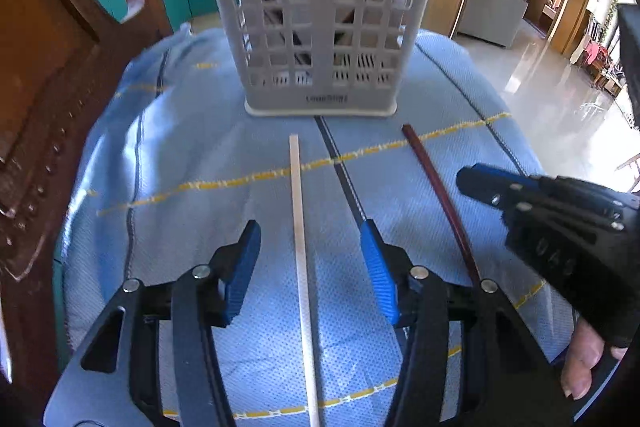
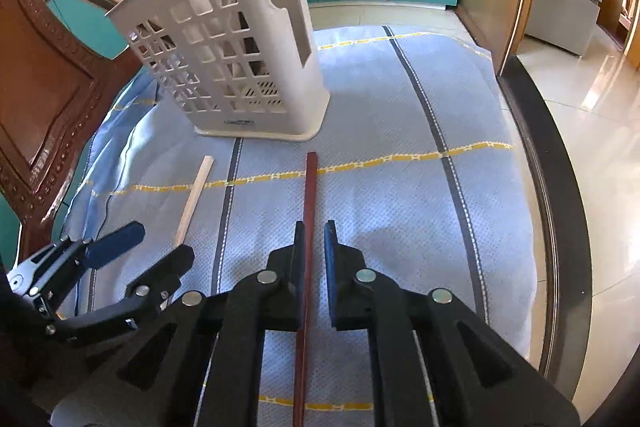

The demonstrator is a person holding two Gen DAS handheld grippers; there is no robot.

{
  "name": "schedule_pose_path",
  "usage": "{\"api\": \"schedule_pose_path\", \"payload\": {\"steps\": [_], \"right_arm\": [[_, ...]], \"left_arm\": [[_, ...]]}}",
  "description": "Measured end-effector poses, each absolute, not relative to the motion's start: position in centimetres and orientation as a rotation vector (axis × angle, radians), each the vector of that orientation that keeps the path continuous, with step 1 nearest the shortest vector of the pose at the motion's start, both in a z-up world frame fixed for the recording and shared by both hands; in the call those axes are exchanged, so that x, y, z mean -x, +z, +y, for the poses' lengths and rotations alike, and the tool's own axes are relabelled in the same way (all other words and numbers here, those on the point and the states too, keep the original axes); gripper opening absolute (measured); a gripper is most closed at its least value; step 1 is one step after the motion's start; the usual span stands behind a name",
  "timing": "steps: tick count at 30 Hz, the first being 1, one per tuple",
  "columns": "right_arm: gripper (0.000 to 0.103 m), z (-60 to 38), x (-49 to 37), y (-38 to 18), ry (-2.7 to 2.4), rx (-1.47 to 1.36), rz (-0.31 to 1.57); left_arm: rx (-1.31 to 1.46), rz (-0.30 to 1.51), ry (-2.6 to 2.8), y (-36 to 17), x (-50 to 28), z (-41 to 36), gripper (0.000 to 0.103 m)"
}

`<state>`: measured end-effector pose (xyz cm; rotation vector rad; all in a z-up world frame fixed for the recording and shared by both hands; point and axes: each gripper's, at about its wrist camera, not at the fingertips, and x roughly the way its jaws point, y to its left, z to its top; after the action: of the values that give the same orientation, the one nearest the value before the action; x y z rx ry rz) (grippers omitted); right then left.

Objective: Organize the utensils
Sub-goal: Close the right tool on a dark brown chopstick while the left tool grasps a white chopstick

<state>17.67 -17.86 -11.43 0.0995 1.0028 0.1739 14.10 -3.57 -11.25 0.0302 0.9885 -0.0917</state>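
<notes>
Straddling the pale chopstick, the left gripper hangs with jaws open; its long axis runs toward 12 o'clock, at the basket. The right gripper has jaws closed on the dark red chopstick.

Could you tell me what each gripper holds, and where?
Left gripper: nothing, open around the pale chopstick. Right gripper: nearly shut around the red chopstick's midsection; firm grip cannot be told.

- My pale chopstick lies flat on the cloth.
- My dark red chopstick lies beside it.
- White slotted holder stands upright beyond both.
</notes>
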Motion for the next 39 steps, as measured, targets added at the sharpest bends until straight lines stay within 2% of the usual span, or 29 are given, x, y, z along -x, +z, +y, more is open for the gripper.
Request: {"api": "schedule_pose_path", "payload": {"steps": [15,20,24,39], "right_arm": [[0.025,-17.3,-18.0,-11.6,0.167,-0.093,1.007],[0.026,-17.2,-18.1,-11.9,0.162,-0.086,1.009],[0.026,-16.5,-18.4,-12.3,0.162,-0.038,0.993],[0.027,-15.3,-19.0,-13.7,0.107,0.061,0.992]], "left_arm": [[-0.032,1.060,-0.089,-13.8,-14.4,-3.2,0.057],[-0.017,1.068,-0.095,-13.8,-14.7,-2.9,0.057],[0.017,1.065,-0.088,-13.7,-15.1,-1.9,0.051],[0.004,1.041,-0.028,-14.1,-18.5,-0.2,0.054]]}}
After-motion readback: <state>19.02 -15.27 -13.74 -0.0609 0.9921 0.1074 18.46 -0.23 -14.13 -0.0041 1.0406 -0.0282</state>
